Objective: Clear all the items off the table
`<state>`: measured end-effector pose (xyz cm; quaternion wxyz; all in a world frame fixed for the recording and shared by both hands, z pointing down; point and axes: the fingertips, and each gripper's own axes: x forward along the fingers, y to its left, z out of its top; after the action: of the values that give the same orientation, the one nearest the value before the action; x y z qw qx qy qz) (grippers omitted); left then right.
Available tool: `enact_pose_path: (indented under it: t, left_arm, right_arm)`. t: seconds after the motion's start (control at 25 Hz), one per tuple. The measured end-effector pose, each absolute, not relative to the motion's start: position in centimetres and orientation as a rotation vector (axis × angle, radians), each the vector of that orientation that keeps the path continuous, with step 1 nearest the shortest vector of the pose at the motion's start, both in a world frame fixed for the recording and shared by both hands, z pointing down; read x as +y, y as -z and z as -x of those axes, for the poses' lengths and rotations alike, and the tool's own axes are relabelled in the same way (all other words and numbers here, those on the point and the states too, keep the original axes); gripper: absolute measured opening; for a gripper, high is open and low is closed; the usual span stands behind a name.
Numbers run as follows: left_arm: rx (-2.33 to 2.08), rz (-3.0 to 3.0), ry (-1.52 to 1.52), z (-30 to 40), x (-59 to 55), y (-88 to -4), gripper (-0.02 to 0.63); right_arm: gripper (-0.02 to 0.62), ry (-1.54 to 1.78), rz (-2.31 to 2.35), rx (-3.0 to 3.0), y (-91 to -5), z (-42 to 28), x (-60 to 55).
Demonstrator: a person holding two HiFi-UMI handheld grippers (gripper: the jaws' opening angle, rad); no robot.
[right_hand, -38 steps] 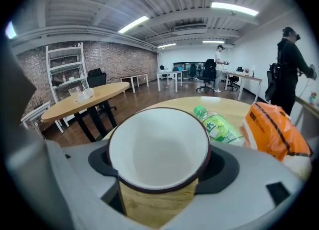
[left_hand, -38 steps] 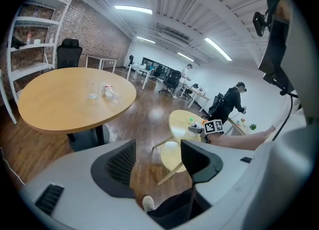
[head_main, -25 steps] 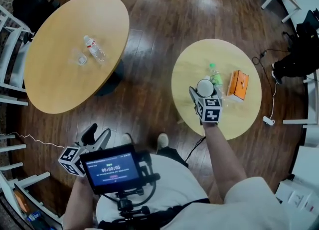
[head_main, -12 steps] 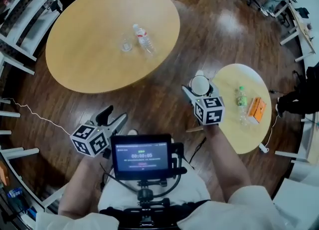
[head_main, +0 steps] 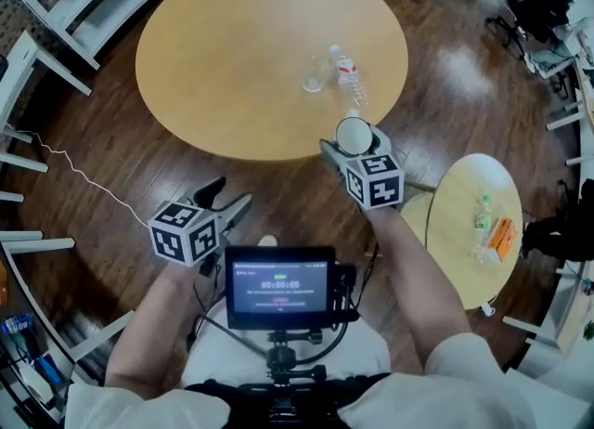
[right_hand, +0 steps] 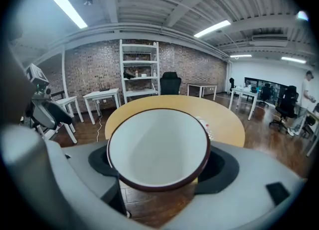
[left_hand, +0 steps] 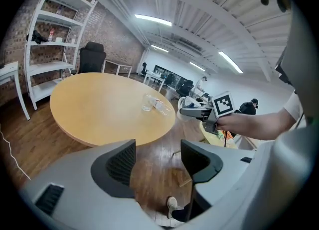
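My right gripper (head_main: 355, 142) is shut on a white cup (head_main: 354, 134) with a dark rim, held upright in the air just off the near edge of the big round wooden table (head_main: 232, 56). In the right gripper view the cup (right_hand: 158, 147) fills the space between the jaws, mouth toward the camera. A clear glass (head_main: 314, 79) and a plastic bottle (head_main: 349, 74) lying on its side rest on that table. My left gripper (head_main: 227, 200) hangs open and empty over the floor at lower left. The left gripper view shows the right gripper (left_hand: 199, 114) with the cup.
A small round table (head_main: 455, 223) at the right carries a green bottle (head_main: 482, 214) and an orange box (head_main: 504, 237). White shelving (head_main: 65, 0) and chairs stand at the left. A cable (head_main: 83, 181) trails on the dark wooden floor.
The right gripper carried the cup away from the small table over to the big table's near edge. The view swung left with it; the left gripper rose slightly.
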<state>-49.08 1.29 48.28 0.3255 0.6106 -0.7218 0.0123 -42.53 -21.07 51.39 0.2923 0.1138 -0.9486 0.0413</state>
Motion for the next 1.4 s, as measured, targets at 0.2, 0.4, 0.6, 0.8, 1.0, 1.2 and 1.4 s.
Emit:
enact_pose_path:
  t: [0.2, 0.4, 0.6, 0.8, 1.0, 1.2, 1.4]
  left_arm:
    - [-1.881, -1.591, -0.044, 51.7, 2.5, -48.5, 0.287]
    - [-1.864, -1.571, -0.07, 53.8, 3.2, -49.8, 0.287]
    - [-1.843, -1.564, -0.097, 54.8, 3.6, -50.9, 0.287]
    - [-1.824, -1.575, -0.107, 54.8, 3.9, -51.2, 0.287]
    - [-1.79, -1.584, -0.12, 54.1, 4.1, -52.0, 0.287]
    - [-1.779, -1.609, -0.114, 52.9, 3.7, -51.8, 0.287]
    - [-1.785, -1.651, -0.137, 52.5, 3.6, -51.8, 0.287]
  right_arm:
    - [0.423, -0.113, -0.22, -2.498, -54.4, 48.4, -18.0]
    - [0.424, -0.138, -0.178, -2.469, -58.2, 53.9, -17.1]
    - [0.425, -0.135, -0.17, -2.472, -61.1, 57.7, -16.9]
    - [0.425, -0.106, -0.174, -2.484, -63.1, 59.3, -16.8]
    - [0.429, -0.149, -0.207, -2.489, -63.2, 60.1, -17.2]
    - [0.538, -0.134, -0.222, -2.508, -62.4, 59.5, -18.0]
    - [0.538, -0.132, -0.271, -2.586, -58.5, 55.7, -17.9]
